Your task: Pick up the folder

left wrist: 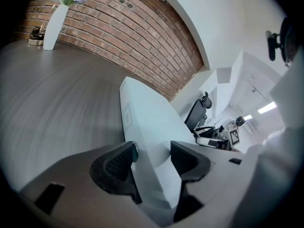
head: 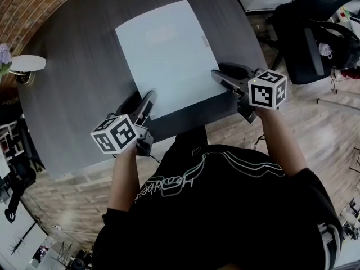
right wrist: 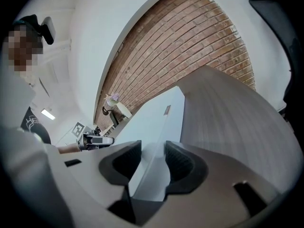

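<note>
Left gripper sits at the near left corner of the folder. In the left gripper view its jaws stand fairly wide apart, with the folder's thick edge filling the gap and a ribbed pad against each face. Right gripper sits at the near right corner. In the right gripper view its jaws are narrower, and the pale folder edge runs up between them, meeting both pads. The folder is light blue-grey and rectangular and lies on the dark grey wood-grain surface. It is turned slightly clockwise in the head view, its near edge just short of the surface's front edge. Both grippers angle downward toward it from the person's side, and their marker cubes are visible at the wrists. A white vase with flowers stands at the far left of the surface, well apart from the folder, in front of a brick wall. A black office chair stands off the surface to the right.
</note>
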The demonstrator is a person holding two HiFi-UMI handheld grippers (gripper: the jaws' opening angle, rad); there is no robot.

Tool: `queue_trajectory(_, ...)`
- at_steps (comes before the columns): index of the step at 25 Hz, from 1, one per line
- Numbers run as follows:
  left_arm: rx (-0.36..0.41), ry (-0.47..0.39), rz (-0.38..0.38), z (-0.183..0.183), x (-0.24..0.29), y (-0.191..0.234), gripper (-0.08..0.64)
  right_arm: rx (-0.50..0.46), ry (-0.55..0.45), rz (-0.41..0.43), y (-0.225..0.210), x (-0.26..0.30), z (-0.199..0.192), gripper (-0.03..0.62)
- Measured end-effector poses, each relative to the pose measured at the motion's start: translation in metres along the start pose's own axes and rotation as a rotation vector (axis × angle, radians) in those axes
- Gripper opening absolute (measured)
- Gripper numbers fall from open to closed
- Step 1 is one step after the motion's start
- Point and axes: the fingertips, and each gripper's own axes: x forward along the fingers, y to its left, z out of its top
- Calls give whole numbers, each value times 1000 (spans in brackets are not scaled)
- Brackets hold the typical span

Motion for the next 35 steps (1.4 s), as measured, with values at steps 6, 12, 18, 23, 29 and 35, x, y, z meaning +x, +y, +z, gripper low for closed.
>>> queue_trajectory(6, -12, -12, 10, -5, -2, -1, 244, 9, -11, -6, 2, -3, -5, 137)
queue_trajectory(12, -43, -21, -1, -20, -8, -5, 244, 21, -13, 1, 8, -13, -19, 137)
queue_trajectory(18, -45, -25, -3, -40, -18, -13, 244, 32, -16, 2, 15, -26, -37, 137)
queue_trajectory(23, -50, -25, -7, -58, -28, -18, 244, 39, -14, 1, 23, -36, -53, 137)
queue_trajectory(29, -48, -20, -6, -79, -42, -26, 244, 55, -21, 3, 35, -50, -73, 137)
queue_trajectory(35, -48, -21, -6, -100, -52, -34, 244, 57, -16, 3, 43, -64, -92, 137)
